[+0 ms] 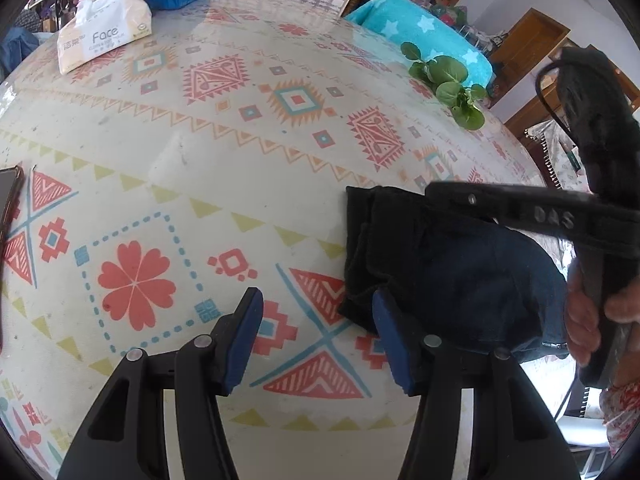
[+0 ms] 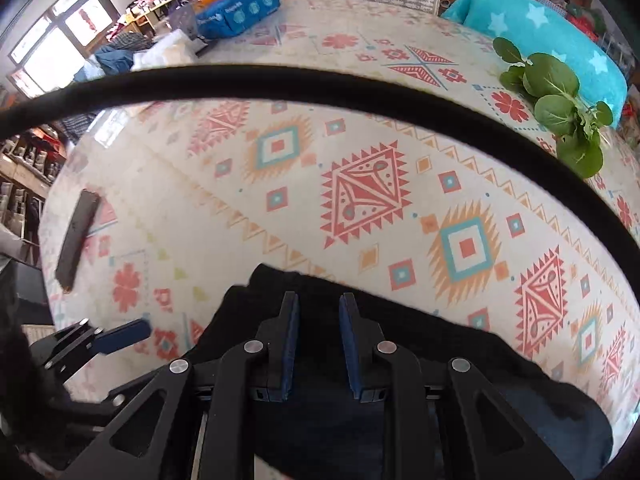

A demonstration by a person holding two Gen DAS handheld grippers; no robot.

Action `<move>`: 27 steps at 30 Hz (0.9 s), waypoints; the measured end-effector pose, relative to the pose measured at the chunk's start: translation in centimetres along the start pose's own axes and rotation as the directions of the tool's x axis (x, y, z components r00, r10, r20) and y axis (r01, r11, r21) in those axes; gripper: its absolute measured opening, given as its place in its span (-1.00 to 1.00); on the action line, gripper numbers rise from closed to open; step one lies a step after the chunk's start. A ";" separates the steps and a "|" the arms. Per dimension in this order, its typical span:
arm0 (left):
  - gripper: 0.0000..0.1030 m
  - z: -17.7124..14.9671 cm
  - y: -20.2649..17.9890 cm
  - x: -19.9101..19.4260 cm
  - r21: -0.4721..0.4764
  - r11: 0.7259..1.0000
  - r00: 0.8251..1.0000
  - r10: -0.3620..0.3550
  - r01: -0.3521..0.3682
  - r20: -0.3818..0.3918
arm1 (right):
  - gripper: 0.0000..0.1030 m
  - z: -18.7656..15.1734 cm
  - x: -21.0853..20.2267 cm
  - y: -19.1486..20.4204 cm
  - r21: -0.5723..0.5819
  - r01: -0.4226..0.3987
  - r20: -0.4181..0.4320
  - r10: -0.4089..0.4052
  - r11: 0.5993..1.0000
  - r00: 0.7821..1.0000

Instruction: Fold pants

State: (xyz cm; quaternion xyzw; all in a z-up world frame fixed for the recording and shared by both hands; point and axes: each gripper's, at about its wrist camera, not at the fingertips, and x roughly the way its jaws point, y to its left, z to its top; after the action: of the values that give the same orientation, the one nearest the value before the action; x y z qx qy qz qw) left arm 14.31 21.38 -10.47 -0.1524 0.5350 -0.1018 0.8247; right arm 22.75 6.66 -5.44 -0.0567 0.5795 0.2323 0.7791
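Left tool (image 1: 316, 340) gaping | phone (image 2: 76, 240) (probably) right-view only | pants (image 1: 440, 268) folded

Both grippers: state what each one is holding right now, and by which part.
Nothing is held. The left gripper is open beside the folded pants, over the table. The right gripper hangs open above the pants, with no cloth between its fingers.

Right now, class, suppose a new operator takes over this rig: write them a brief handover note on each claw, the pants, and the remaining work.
Left claw: open, empty, low over the patterned tablecloth beside the pants.
Right claw: open, narrow gap, above the pants, gripping nothing.
Dark folded fabric pants: compact bundle at the table's near right edge.
Done: the folding appears finished.
Left: possibly a final tidy or press; otherwise withdraw.
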 end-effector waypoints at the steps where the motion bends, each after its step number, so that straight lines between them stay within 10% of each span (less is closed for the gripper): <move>1: 0.08 0.1 -0.2 0.1 0.002 1.000 1.000 -0.005 0.005 0.002 | -0.56 -0.3 -0.1 0.1 0.001 -0.031 -0.007 0.031 1.000 1.000; 6: 0.08 0.4 -1.2 0.5 0.021 1.000 1.000 0.004 -0.004 -0.009 | -0.55 -1.1 2.8 -0.2 0.013 -0.039 -0.084 0.040 0.999 0.996; 11: 0.08 0.9 -1.7 0.2 0.027 0.999 1.000 0.025 -0.025 -0.015 | -0.54 -0.6 0.4 -3.4 0.161 -0.145 0.025 0.143 0.976 0.989; 20: 0.10 2.3 -9.0 2.9 0.181 0.981 0.998 -0.063 0.066 -0.024 | -0.54 -10.8 -5.5 -10.9 0.369 0.003 0.097 -0.042 0.929 0.994; 27: 0.08 0.3 -10.9 6.0 0.378 0.923 0.997 0.079 -0.066 -0.018 | -0.57 -19.4 -6.2 -13.5 0.373 0.123 0.045 -0.150 0.920 0.988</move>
State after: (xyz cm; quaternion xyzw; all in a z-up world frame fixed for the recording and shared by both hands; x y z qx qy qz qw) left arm 17.00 9.27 -11.52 0.0307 0.5243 -0.1746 0.8329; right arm 10.13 -14.04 -8.35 0.0587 0.5788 0.0663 0.8106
